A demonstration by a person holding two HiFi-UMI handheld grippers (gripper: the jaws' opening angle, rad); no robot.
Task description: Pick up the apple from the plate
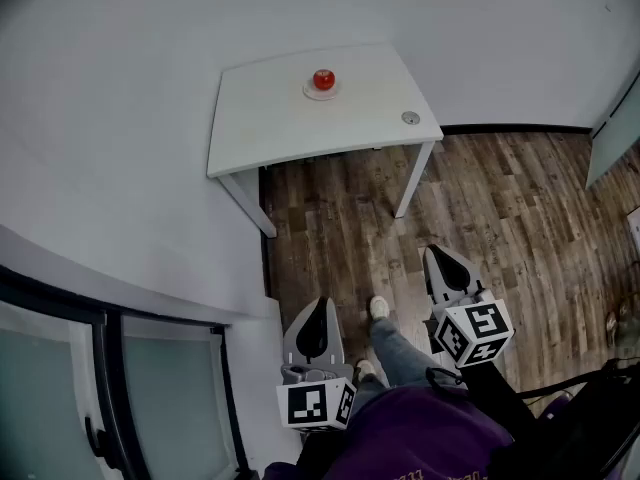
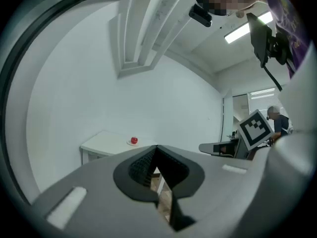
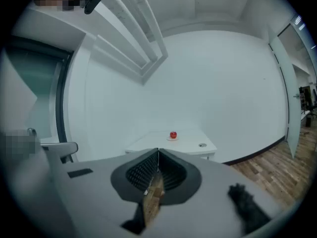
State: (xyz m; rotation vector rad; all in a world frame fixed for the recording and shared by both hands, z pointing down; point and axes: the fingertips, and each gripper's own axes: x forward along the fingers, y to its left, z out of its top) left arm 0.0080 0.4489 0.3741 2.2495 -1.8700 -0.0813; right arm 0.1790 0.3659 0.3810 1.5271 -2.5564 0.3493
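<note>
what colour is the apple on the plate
Red. The apple shows best in the head view, sitting on a small white plate.

a grey disc (image 1: 411,118) is too small to identify.

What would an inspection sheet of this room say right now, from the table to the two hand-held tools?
Surface: white table, set against the wall.
Job's things: red apple sits on a small plate near the table's far edge, untouched.
Clutter: one small round thing near the table's right edge; cannot tell what it is.
Grippers: left gripper and right gripper both far from the table, fingers shut, empty.
Cables: one black cable by the person.
Surroundings: wood floor, glass door at left, a shoe between the grippers.
</note>
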